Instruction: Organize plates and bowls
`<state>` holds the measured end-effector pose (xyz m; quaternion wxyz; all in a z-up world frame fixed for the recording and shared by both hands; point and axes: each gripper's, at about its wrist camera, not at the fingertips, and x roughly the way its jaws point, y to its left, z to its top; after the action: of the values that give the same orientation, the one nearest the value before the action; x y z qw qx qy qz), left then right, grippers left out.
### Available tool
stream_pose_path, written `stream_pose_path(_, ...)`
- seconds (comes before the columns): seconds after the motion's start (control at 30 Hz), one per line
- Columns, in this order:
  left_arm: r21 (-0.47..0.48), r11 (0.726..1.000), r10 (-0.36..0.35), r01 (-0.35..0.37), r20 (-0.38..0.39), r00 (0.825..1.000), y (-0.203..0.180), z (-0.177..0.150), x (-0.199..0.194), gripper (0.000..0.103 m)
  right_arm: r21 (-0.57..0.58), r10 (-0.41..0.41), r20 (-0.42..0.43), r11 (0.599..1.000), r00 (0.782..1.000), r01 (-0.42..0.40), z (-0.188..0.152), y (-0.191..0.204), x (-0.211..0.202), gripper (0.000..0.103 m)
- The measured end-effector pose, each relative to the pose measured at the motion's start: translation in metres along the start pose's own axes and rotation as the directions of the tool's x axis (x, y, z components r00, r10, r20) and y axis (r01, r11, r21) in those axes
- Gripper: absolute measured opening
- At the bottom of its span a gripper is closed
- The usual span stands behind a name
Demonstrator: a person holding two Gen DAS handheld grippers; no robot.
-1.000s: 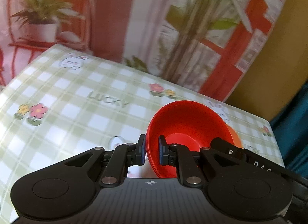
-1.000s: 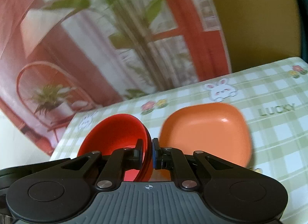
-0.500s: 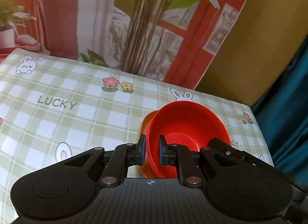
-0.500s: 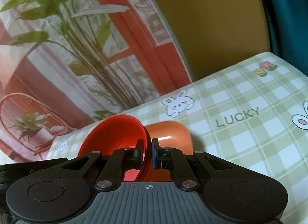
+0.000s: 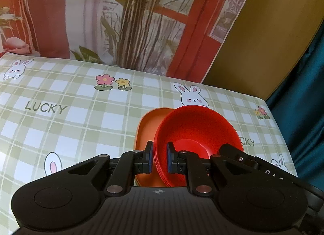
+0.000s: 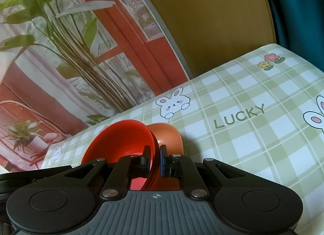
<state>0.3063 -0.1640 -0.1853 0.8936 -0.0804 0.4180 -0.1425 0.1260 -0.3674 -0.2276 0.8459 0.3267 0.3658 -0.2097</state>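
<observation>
A stack of red bowls [image 5: 194, 129] is held by both grippers at opposite rims. My left gripper [image 5: 159, 159] is shut on the stack's near rim. My right gripper [image 6: 155, 161] is shut on the other rim of the red bowls [image 6: 121, 142]. An orange square plate [image 5: 147, 127] lies right under and behind the bowls on the checked tablecloth; it also shows in the right wrist view [image 6: 170, 138]. The bowls sit over the plate; I cannot tell whether they touch it.
The table [image 5: 60, 113] has a green checked cloth with rabbits, flowers and "LUCKY" print. A printed backdrop [image 5: 131, 22] stands along its far edge. A teal curtain [image 5: 303, 93] hangs past the table's right edge.
Both grippers have carried the red bowls towards the table's right end. The orange plate, once seen beside the bowls, now lies mostly hidden under and behind them.
</observation>
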Motion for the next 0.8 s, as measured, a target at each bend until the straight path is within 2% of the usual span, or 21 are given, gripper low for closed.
stream_pose_path(0.8, 0.048, 0.999, 0.021, -0.02, -0.022, 1.0, 0.0, -0.002, 0.02, 0.014, -0.053, -0.02, -0.021, 0.998, 1.0, 0.019, -0.002, -0.002, 0.014, 0.008)
